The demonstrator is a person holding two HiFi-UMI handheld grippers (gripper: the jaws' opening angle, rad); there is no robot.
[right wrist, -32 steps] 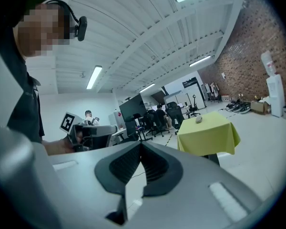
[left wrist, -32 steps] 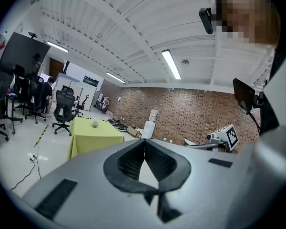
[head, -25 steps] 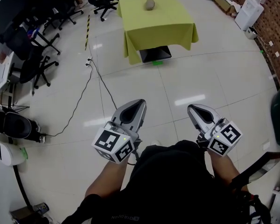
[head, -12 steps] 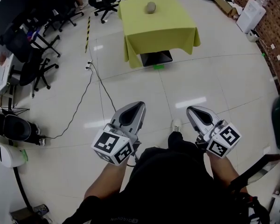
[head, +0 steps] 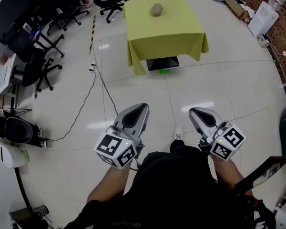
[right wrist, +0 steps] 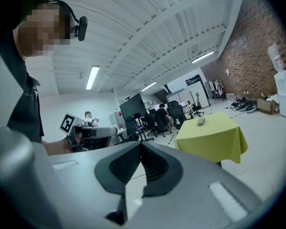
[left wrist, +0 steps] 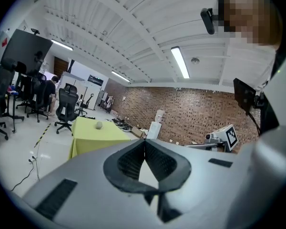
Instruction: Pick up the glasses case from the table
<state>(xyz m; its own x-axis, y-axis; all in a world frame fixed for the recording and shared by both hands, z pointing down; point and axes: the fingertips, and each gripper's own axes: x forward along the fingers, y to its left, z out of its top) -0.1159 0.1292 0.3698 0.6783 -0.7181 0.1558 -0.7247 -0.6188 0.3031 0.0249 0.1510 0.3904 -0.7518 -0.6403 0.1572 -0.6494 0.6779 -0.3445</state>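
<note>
- While the glasses case (head: 156,9) lies on the yellow-covered table (head: 167,30), toward its far edge and untouched, the step in hand looks like the approach: the person stands well short of the table's near side.
- Both tools are held side by side in front of the body, pointing toward the table and well apart from it.
- Jaws of the left gripper (head: 139,108) are closed tip to tip with nothing between them; the right gripper (head: 196,112) is the same, pads together and empty.
- Next, I judge, comes closing the gap to the table, then spreading one pair of jaws wide enough to straddle the rounded case before coming down on it; closed as they are, neither could take it.
- Counted: one glasses case, one table, two grippers.
- Under the table, at its near side, sits one flat dark panel (head: 162,63).
- Left of the table stand several black office chairs (head: 38,66); their exact number I cannot tell.
- One black cable (head: 93,87) trails over the floor off the table's near left corner.
</note>
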